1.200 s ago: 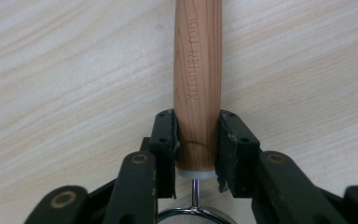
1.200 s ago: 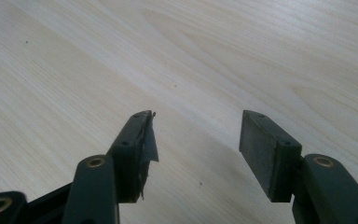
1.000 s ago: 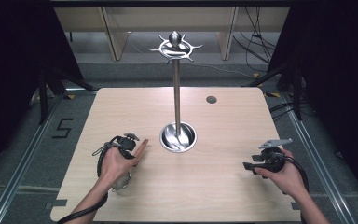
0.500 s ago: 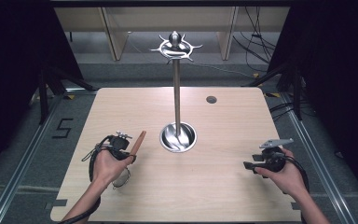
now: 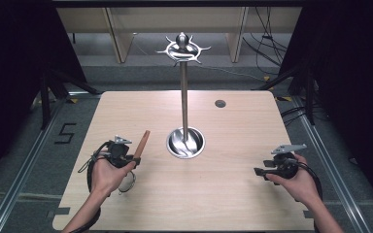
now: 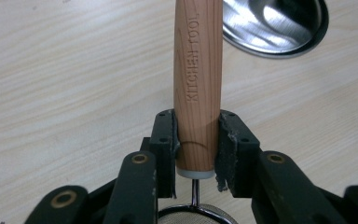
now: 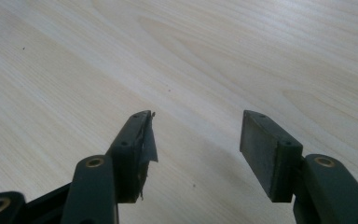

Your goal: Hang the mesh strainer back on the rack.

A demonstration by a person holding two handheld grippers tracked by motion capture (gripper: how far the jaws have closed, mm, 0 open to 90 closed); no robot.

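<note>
Strainer handle (image 6: 198, 84) is pinched tight between the left gripper's (image 6: 196, 140) jaws, wood grain and the stamped "KITCHEN TOOL" lettering running up the middle of the left gripper view. Just below the jaws, at the bottom edge, a thin wire and the rim of a mesh bowl (image 6: 196, 215) peek out. In the high view that handle (image 5: 142, 144) sits at lower left, angled up and right toward the stand (image 5: 184, 97) in the centre.

To my eye the job is hanging this tool on the stand's hooked crown (image 5: 183, 48), top centre. Doing it well means keeping the grip low on the handle as it is now, lifting clear of the tabletop (image 5: 233, 194), and not swinging the mesh end into the pole.

Right gripper (image 7: 193, 135), lower right in the high view (image 5: 258, 171), stands spread with nothing between its jaws, bare wood beneath.

Stand's dished base (image 5: 186, 143) is a shiny steel bowl; nothing lies in it besides the pole's foot and reflections.
</note>
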